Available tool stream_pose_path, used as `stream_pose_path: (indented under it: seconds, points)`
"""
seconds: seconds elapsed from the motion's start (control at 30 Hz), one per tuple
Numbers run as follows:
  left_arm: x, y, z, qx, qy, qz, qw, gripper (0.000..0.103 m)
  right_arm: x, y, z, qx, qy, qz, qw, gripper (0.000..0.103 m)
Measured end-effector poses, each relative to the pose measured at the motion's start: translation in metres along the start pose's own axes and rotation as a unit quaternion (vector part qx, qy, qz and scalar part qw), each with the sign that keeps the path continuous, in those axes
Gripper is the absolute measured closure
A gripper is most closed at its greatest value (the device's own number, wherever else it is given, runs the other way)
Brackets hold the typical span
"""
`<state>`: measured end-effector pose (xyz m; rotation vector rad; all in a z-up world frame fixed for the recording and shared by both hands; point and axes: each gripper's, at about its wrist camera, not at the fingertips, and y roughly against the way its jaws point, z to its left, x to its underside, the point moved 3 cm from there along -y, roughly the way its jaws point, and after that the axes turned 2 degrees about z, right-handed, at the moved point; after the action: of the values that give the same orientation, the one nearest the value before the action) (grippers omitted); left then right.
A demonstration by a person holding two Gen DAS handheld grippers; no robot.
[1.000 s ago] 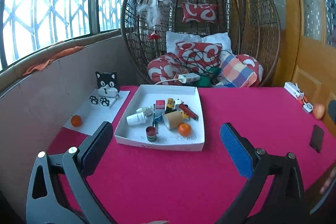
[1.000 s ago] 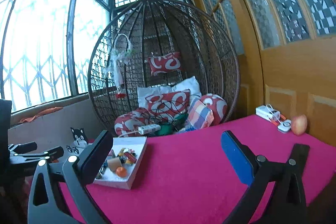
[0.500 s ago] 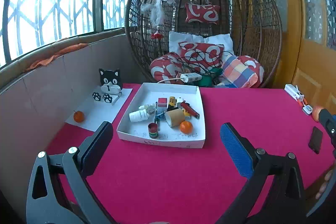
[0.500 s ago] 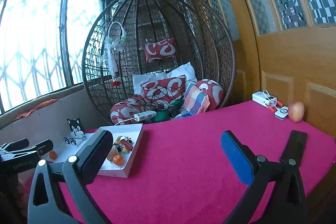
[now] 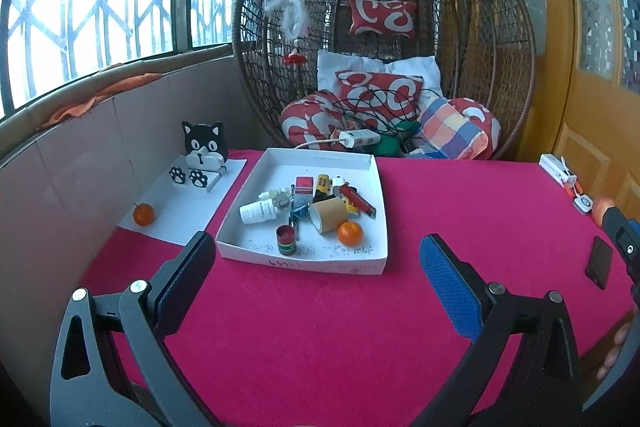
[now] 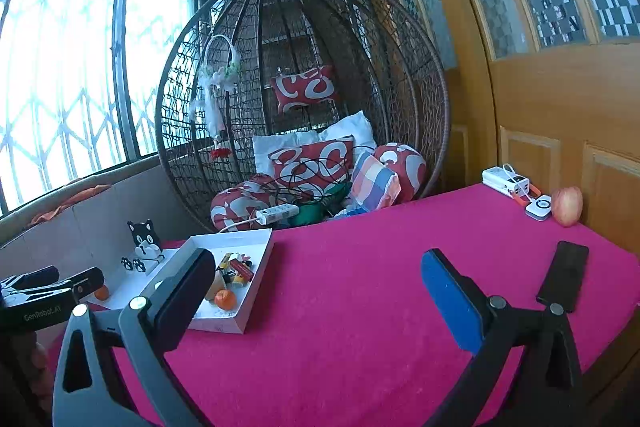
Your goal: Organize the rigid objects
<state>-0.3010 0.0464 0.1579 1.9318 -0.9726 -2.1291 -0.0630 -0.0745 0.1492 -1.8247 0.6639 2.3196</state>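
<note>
Plainly the tray [image 5: 362,263] of small objects lies straight ahead of the left gripper [image 5: 316,267], which gapes wide and empty. The right gripper [image 6: 316,283], equally wide and empty, has the tray off to its left, probably farther, so left is nearer.

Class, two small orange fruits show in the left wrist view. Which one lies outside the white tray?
The orange fruit on the white paper sheet, left of the white tray, near the cat figure. The other orange sits inside the tray's near right corner.
</note>
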Motion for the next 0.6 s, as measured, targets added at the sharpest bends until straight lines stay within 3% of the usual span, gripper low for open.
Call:
stream_pose_path:
  seconds: [0.6]
  points:
    - [0.0037, -0.0078, -0.0026, 0.008, -0.004, 0.012, 0.9999, 0.000, 0.0070, -0.0056, 0.0032, 0.000, -0.008, 0.015, 1.000, 0.000]
